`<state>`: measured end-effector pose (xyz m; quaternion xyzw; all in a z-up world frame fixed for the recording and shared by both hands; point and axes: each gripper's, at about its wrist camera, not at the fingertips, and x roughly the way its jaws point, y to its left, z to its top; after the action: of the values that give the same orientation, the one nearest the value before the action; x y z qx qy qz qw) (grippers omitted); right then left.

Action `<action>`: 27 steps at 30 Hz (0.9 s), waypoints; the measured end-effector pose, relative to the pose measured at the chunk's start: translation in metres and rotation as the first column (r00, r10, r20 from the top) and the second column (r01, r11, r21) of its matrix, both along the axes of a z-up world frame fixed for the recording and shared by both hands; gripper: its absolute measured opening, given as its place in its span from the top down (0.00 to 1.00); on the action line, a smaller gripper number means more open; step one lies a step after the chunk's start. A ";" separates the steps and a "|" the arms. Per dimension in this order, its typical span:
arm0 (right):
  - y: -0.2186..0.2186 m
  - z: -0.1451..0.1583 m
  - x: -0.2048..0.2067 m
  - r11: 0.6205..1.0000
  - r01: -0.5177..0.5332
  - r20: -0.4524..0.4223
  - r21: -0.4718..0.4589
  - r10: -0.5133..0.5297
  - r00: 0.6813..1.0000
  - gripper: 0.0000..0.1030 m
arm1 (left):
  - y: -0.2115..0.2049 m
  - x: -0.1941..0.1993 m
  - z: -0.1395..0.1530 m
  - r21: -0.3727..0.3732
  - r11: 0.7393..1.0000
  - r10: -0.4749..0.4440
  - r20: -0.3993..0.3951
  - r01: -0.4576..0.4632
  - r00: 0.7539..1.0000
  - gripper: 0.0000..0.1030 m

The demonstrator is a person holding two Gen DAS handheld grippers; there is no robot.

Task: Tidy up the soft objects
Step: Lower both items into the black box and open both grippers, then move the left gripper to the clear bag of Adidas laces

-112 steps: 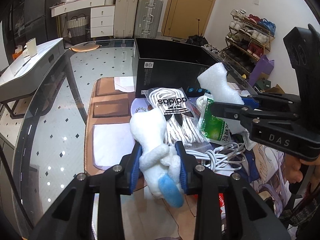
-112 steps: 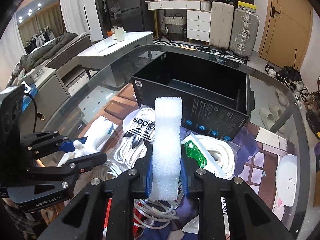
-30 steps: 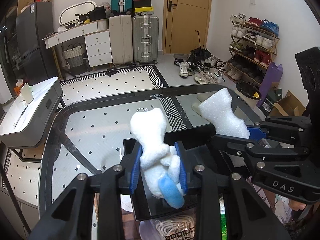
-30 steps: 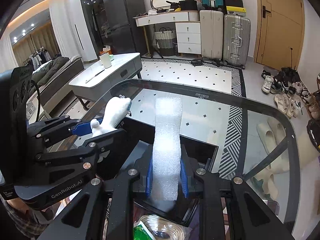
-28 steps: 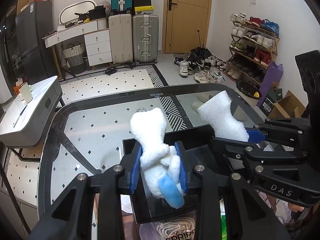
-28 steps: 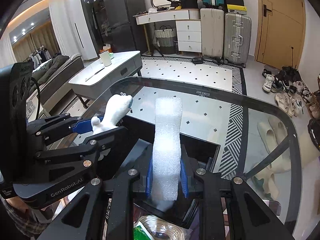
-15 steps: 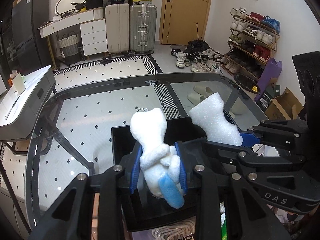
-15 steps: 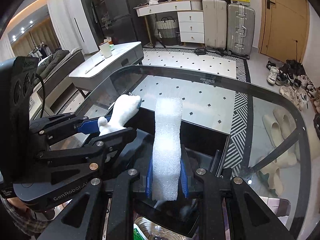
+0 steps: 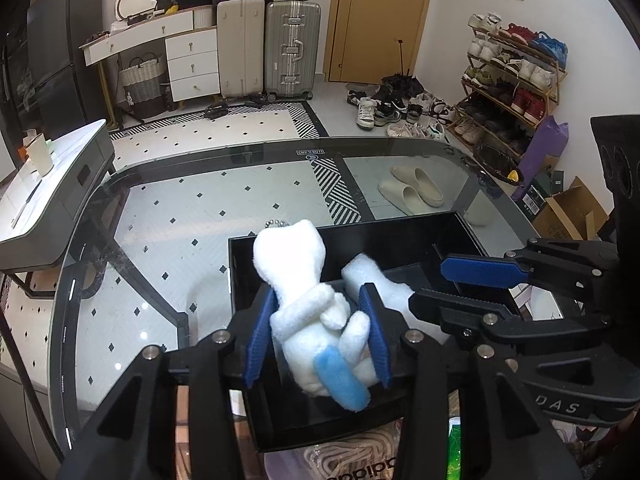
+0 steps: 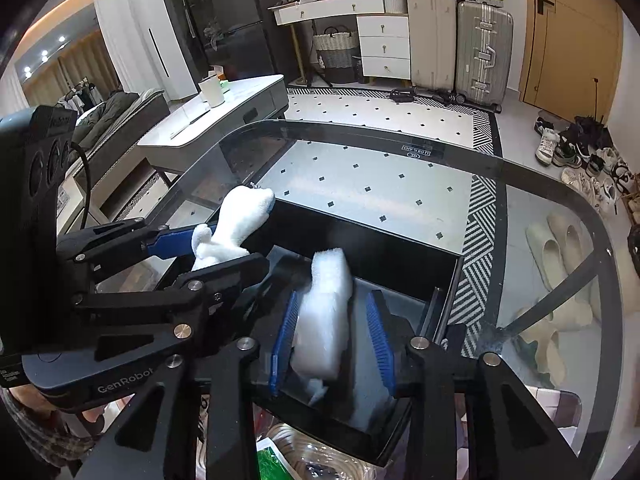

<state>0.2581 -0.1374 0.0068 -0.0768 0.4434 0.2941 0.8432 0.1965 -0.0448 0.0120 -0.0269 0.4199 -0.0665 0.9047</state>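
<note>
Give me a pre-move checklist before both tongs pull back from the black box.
1. Right tongs open: ok. They have just been opening, and blue pads stand clear of the white foam block between them.
2. White foam block inside the black rectangular box: ok, though blurred, perhaps dropping.
3. Left tongs open: ok. They have just been opening, and gaps show beside the white plush toy with a blue patch.
4. Plush toy settled in the box: cannot tell. It stands upright between the pads, over the box.
5. Tongs clear of each other: ok, apart in both views.
6. Box flat on the glass table: ok.
</note>
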 end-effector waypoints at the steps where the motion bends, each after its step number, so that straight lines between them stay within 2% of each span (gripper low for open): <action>1: -0.003 0.001 -0.001 1.000 0.003 0.002 0.003 -0.003 1.000 0.58 | 0.001 -0.001 0.001 0.000 1.000 0.002 0.003 -0.002 1.000 0.49; 3: -0.008 0.003 -0.003 1.000 0.013 0.007 0.012 -0.013 1.000 0.52 | 0.002 -0.001 0.003 -0.012 1.000 0.001 0.003 -0.001 1.000 0.45; 8: -0.018 0.013 -0.011 0.999 0.023 0.022 0.026 -0.024 0.999 0.49 | -0.001 -0.007 0.006 0.004 1.000 -0.010 0.005 0.010 1.000 0.36; 11: -0.026 0.020 -0.018 0.999 0.024 0.030 0.027 -0.025 0.999 0.36 | -0.001 -0.013 0.010 -0.006 1.000 -0.005 0.012 0.005 1.000 0.28; 13: -0.033 0.025 -0.022 0.999 0.022 0.040 0.034 -0.024 0.999 0.24 | -0.001 -0.020 0.014 -0.006 1.000 -0.002 0.025 0.002 1.000 0.21; 17: -0.042 0.035 -0.040 0.999 0.025 0.063 0.031 -0.027 0.998 0.16 | 0.000 -0.031 0.019 -0.004 1.000 -0.006 0.029 0.006 1.000 0.18; 20: -0.047 0.041 -0.053 0.999 0.025 0.074 0.034 -0.028 0.997 0.12 | -0.001 -0.041 0.022 0.003 1.000 0.003 0.034 -0.003 0.999 0.00; 27: -0.058 0.049 -0.080 0.997 0.046 0.082 0.061 -0.051 0.995 0.05 | 0.004 -0.059 0.026 -0.008 1.000 0.018 0.036 -0.018 0.999 0.00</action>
<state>0.1781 -0.1952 0.0558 -0.0534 0.4009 0.2831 0.8697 0.1379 -0.0408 0.0380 -0.0330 0.4030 -0.0604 0.9126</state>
